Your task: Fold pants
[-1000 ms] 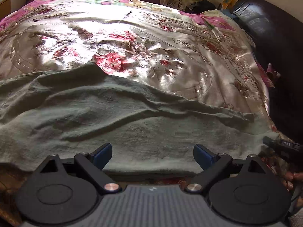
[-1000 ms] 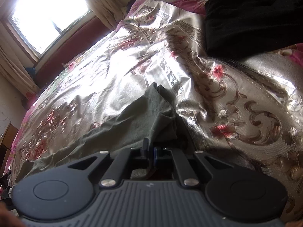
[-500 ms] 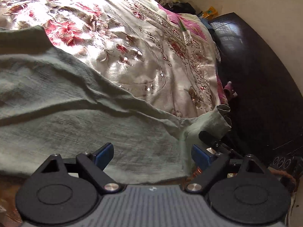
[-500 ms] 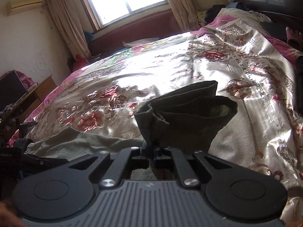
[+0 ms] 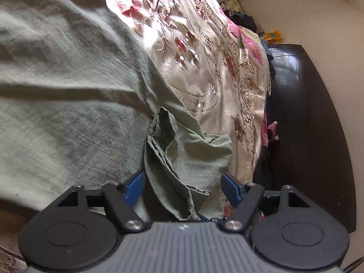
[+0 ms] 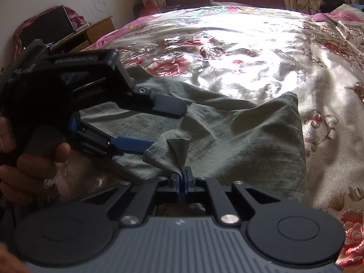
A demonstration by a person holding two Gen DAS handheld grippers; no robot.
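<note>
Pinching the pants (image 6: 238, 136) tight on the bed (image 6: 284, 52), the right gripper (image 6: 182, 177); left gripper (image 5: 182, 185) just closing in, pads still off the hem between them.

pants (image 5: 68, 95): grey-green, plain weave
bedspread (image 6: 250, 52): shiny cream, pink-red flowers, scrollwork
headboard (image 5: 314, 118): dark brown
hand-held gripper pads (image 5: 134, 188): blue

Black linkage arms with silver screws and blue finger pads (image 5: 134, 187) are seen on the left gripper (image 5: 182, 188) (white lettering is printed on its body).
</note>
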